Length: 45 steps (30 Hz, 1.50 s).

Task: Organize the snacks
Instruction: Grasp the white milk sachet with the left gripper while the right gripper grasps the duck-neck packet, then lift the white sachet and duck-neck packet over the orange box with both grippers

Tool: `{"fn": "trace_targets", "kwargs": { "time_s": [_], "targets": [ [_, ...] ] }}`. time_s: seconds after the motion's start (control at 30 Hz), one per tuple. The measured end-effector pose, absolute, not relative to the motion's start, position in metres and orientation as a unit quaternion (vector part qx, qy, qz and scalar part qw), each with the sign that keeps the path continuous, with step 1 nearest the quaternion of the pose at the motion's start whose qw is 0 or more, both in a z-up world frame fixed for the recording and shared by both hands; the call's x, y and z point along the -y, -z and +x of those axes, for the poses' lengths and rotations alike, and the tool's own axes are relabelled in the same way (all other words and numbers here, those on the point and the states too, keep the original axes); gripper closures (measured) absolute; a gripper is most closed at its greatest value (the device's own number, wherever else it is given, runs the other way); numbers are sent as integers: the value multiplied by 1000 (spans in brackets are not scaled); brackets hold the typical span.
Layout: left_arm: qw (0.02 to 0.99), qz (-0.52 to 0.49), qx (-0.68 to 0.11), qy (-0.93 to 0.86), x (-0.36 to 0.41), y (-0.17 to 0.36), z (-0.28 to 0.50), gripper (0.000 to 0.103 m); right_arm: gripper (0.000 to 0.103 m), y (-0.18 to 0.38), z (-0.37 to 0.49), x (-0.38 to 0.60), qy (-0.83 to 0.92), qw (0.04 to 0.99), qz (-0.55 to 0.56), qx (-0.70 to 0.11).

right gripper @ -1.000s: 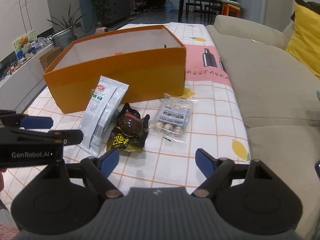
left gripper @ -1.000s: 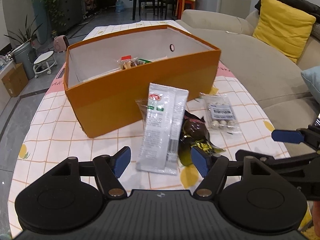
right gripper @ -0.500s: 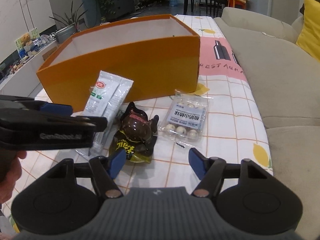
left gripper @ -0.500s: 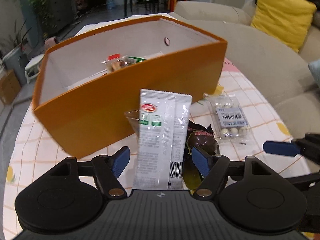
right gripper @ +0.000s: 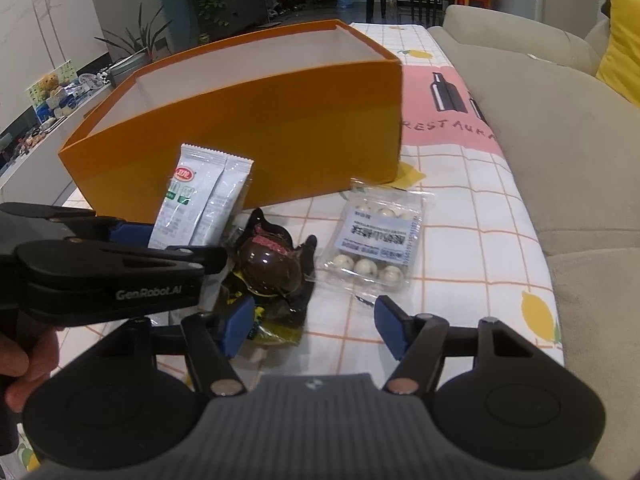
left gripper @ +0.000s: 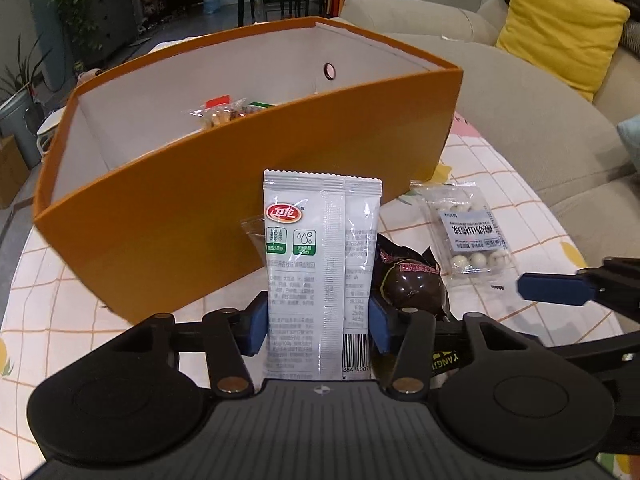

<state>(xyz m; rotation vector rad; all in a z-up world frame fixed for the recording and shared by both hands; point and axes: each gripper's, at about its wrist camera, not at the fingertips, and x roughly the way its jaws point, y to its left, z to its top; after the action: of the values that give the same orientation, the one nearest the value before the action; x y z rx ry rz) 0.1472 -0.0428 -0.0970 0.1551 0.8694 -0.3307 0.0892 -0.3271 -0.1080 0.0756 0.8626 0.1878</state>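
My left claw (left gripper: 318, 326) had just been closing, and its pads now pressed both long edges of the white snack packet (left gripper: 320, 264), gripping it near the barcode end. The packet lay on the desk (left gripper: 60, 300) directly in front of the orange box (left gripper: 224, 216), near its long front wall. Its long axis ran along my claw's line, the serrated top end and red logo pointing toward the box. To do this step well, I judged it best to hold pressure even, lift straight before moving over the wall, and avoid dragging the dark chocolate wrapper (left gripper: 412, 284) touching its right edge. My right claw (right gripper: 310, 326) stood open and empty, just short of the clear bag of white balls (right gripper: 378, 240).
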Motion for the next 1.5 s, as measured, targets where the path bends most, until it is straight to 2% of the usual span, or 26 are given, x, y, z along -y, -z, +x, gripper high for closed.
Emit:
{"fn": "trace_targets", "kwargs": {
  "time_s": [0.17,0.33,0.57,0.97,1.2,1.5],
  "targets": [
    [892,65,-426,138,26,82,141,47,40,106,93,316,-108,907,29,-406],
    [889,49,-440,114,10,81,140,47,48,106,102,299,-124,910,6,-396],
    [888,41,-445,109,5,84,137,47,53,115,124,284,-120,907,-15,-403],
    [884,42,-453,109,7,89,137,47,49,126,135,278,-117,903,-25,-412],
    [884,34,-454,107,4,84,134,47,60,125,133,276,-114,902,-28,-416],
    [889,30,-444,109,3,68,124,47,60,104,114,278,-117,901,-23,-418]
  ]
}}
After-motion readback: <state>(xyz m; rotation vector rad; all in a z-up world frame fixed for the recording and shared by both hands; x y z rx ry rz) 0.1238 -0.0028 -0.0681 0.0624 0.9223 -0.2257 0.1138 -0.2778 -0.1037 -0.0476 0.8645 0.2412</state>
